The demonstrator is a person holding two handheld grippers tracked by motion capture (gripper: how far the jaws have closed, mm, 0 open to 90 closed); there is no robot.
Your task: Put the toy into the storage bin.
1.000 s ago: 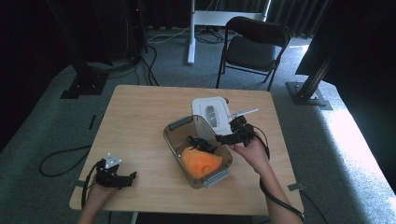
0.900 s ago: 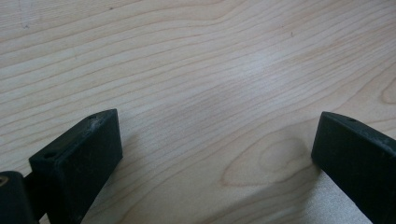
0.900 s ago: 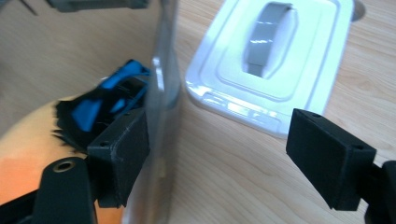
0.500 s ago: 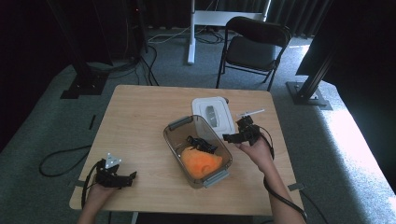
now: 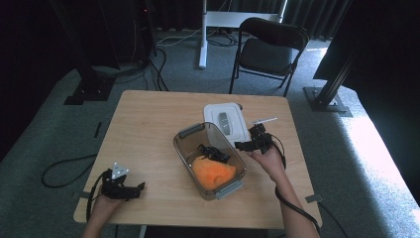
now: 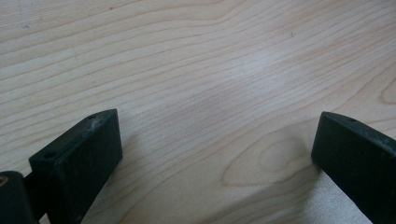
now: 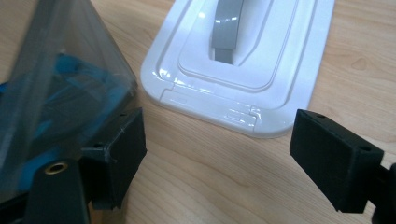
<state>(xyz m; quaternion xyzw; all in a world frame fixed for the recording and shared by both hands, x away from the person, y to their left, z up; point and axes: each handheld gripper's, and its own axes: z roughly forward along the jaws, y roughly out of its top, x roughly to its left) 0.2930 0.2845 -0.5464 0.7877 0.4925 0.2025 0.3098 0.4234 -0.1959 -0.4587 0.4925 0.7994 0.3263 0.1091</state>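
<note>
Lid [image 7: 243,60], white with a grey handle, lies flat on the table [image 5: 148,124] just ahead of the right gripper [image 7: 217,140], whose jaws stand wide apart and hold nothing. Left gripper [image 6: 212,154] rests spread and idle on bare wood. I judge the transparent bin [image 5: 185,148], with orange and black things inside, is filled, and closing it is left.

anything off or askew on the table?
Nothing spilled or damaged. The clear bin sits at an angle to the table edges, open, with its white lid lying flat beside it. The right gripper is open next to the lid.
</note>
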